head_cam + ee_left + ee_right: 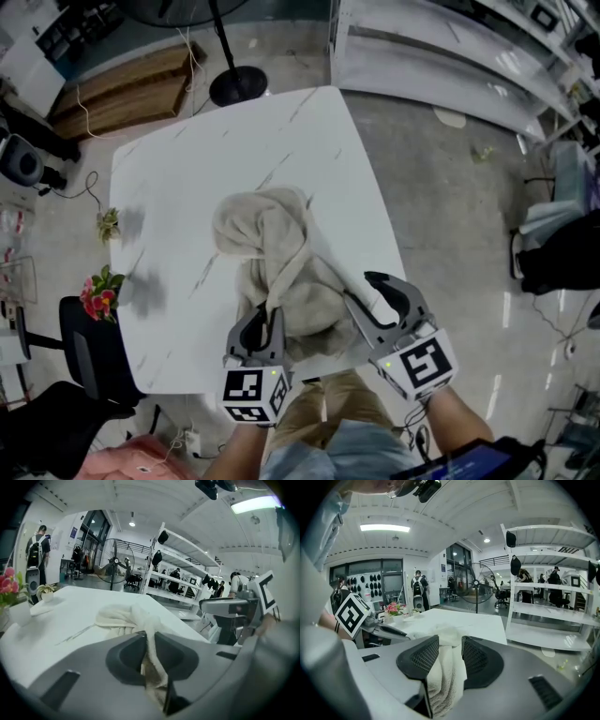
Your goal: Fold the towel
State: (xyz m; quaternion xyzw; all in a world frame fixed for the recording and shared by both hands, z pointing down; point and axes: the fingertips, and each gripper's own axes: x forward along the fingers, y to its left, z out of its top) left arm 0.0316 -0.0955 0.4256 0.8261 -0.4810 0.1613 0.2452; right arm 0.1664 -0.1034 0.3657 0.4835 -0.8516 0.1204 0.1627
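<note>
Slippage worries me: left gripper (267, 321) jaws pinch only a thin towel (267, 234) strand between them; right gripper (359, 287) jaws clamp a thick wad.

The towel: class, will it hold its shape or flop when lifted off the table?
Probably flops: the towel lies crumpled in soft folds and pinches thin in the left gripper. Likely grips well, not slippery: its nubby pile bunches between the right gripper's fingers.
</note>
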